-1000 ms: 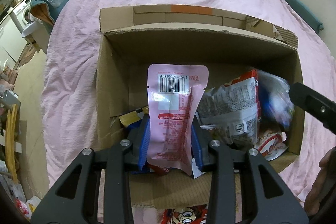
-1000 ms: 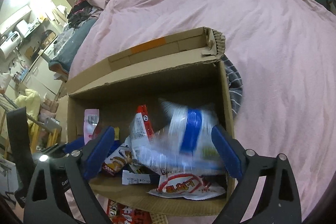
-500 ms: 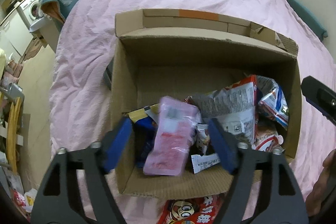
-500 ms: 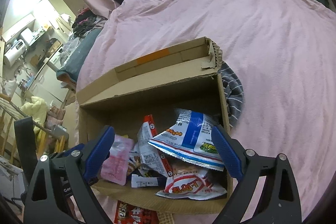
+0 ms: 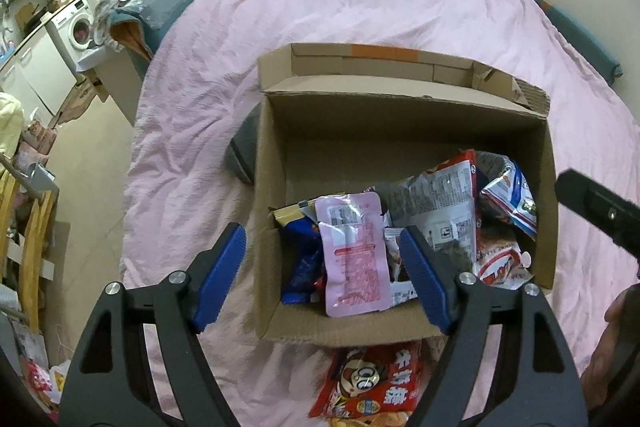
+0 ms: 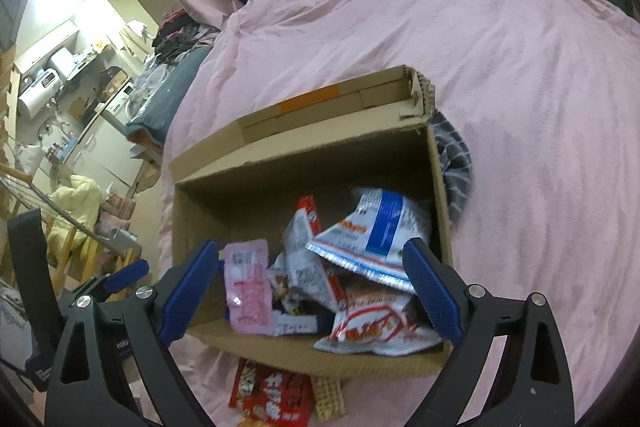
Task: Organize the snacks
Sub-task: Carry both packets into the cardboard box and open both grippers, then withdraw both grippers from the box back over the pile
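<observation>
An open cardboard box [image 5: 400,115] [image 6: 304,155] sits on the pink bed and holds several snack packets. A pink pouch [image 5: 354,255] [image 6: 246,291] lies at the box's near left. A white and blue bag [image 6: 376,235] [image 5: 510,199] lies on top at the right, over a red and white bag [image 6: 372,331]. My left gripper [image 5: 324,275] is open and empty above the box's near left edge. My right gripper [image 6: 312,291] is open and empty above the near edge. A red cartoon snack bag [image 5: 376,383] [image 6: 272,395] lies on the bed in front of the box.
The pink duvet [image 5: 320,7] covers the bed all around the box. A striped grey cloth [image 6: 454,163] pokes out at the box's right side. The floor, a washing machine [image 5: 78,23] and clutter lie to the left of the bed.
My left gripper opened and let the pink pouch drop into the box. My right gripper let the white and blue bag settle in the box. Both grippers drew back and up.
</observation>
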`<action>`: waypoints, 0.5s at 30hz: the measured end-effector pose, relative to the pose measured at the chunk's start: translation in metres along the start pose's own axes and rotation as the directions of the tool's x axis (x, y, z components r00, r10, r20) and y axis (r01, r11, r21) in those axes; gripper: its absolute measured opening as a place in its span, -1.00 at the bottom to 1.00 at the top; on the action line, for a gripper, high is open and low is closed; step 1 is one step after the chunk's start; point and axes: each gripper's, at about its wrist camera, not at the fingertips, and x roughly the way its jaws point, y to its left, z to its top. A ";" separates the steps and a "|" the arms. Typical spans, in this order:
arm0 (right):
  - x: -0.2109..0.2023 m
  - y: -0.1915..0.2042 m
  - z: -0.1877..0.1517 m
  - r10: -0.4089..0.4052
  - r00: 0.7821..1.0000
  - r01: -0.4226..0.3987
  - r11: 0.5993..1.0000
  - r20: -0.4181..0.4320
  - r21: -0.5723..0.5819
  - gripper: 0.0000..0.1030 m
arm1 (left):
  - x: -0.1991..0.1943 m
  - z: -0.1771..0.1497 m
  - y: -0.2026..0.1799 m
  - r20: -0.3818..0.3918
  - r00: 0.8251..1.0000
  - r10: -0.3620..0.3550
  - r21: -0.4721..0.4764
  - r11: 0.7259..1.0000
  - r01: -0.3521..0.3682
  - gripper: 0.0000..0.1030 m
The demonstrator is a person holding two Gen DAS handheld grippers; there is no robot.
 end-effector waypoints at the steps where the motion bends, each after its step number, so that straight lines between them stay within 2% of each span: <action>1: -0.002 0.002 -0.004 0.007 1.000 -0.007 1.000 -0.007 0.000 0.86 | -0.003 -0.002 0.002 0.009 1.000 0.004 -0.004 1.000 -0.004 0.48; 5: -0.012 0.011 -0.017 0.029 0.999 -0.029 0.999 -0.021 -0.013 0.86 | -0.015 -0.012 0.015 0.030 1.000 0.011 -0.015 1.000 -0.010 0.48; 15: -0.021 0.023 -0.043 0.019 0.999 -0.020 0.999 -0.046 -0.032 0.86 | -0.031 -0.047 0.037 0.025 0.999 0.039 -0.007 0.999 -0.039 0.48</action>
